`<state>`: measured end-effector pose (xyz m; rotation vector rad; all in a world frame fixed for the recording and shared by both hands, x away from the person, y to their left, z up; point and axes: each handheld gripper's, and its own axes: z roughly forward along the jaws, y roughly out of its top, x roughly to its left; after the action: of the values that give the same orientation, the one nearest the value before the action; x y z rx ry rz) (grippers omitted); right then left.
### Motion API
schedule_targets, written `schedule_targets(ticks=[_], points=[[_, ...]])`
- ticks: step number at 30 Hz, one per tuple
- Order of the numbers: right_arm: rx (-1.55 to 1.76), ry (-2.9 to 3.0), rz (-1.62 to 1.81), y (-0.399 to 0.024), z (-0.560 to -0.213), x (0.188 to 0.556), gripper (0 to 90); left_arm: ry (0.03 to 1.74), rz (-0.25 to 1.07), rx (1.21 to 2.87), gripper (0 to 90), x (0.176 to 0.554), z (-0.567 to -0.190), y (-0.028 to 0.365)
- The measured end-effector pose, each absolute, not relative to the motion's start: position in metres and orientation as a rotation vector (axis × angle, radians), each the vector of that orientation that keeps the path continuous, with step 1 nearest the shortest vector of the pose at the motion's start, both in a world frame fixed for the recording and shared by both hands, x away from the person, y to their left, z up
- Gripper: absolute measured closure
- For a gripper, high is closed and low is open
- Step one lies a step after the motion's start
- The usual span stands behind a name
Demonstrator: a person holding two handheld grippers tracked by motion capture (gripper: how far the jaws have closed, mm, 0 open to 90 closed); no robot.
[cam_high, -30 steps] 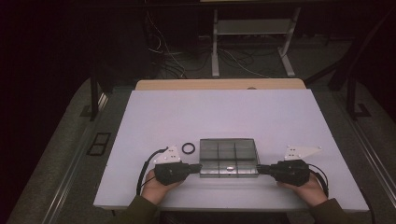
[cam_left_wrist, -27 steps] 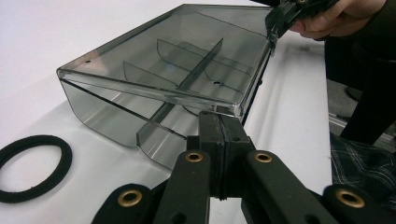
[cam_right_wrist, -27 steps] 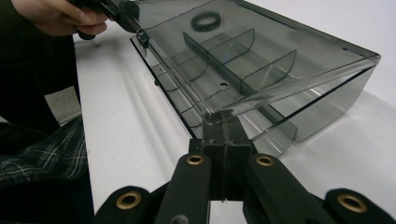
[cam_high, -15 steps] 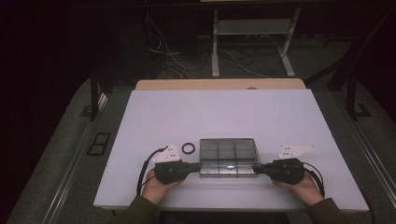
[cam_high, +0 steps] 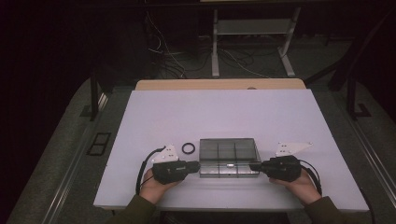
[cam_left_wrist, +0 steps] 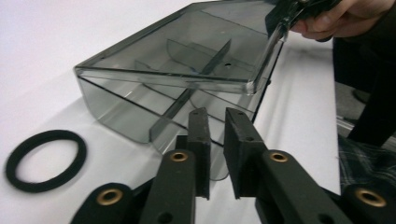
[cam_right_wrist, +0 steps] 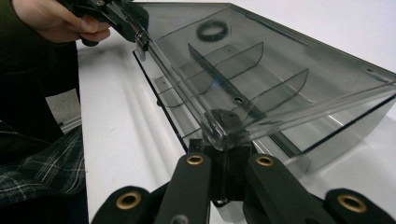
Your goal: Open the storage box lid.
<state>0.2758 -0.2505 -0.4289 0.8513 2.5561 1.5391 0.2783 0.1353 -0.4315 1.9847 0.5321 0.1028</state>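
A smoky clear compartment box (cam_high: 229,156) with a lid lies near the table's front edge. My left gripper (cam_high: 198,165) is at its front left corner. Its jaws have just been opening and stand slightly apart in the left gripper view (cam_left_wrist: 217,116), with the box's clear latch tab between them. My right gripper (cam_high: 253,165) is at the front right corner, shut on the lid's corner (cam_right_wrist: 223,140). A black ring (cam_high: 187,148) lies on the table just left of the box, also seen beside the left jaws (cam_left_wrist: 45,160).
The white table (cam_high: 224,112) stretches far behind the box, with a wooden strip (cam_high: 219,84) along its back edge. A metal stand (cam_high: 252,28) and cables sit on the dark floor beyond. The table's front edge is close under both hands.
The right gripper has edged left, up to the box's front right corner. The left hand has stayed put at the front left corner.
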Motion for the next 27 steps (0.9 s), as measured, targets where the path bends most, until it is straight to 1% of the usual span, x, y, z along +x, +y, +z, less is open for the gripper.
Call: schedule_targets(ticks=[5, 16, 20, 27], points=[[0.848, 2.555, 1.541, -0.247, -0.427, 0.278, 89.1, 0.55, 0.119, 1.994, 68.9, 0.279, -0.432, 0.141], [0.848, 2.549, 1.554, -0.249, -0.425, 0.28, 89.1, 0.591, 0.142, 2.005, 42.4, 0.281, -0.437, 0.143], [0.846, 2.547, 1.559, -0.249, -0.424, 0.28, 89.1, 0.59, 0.157, 2.009, 37.8, 0.281, -0.438, 0.144], [0.84, 2.528, 1.569, -0.248, -0.417, 0.283, 89.0, 0.592, 0.16, 2.001, 33.6, 0.282, -0.438, 0.144]])
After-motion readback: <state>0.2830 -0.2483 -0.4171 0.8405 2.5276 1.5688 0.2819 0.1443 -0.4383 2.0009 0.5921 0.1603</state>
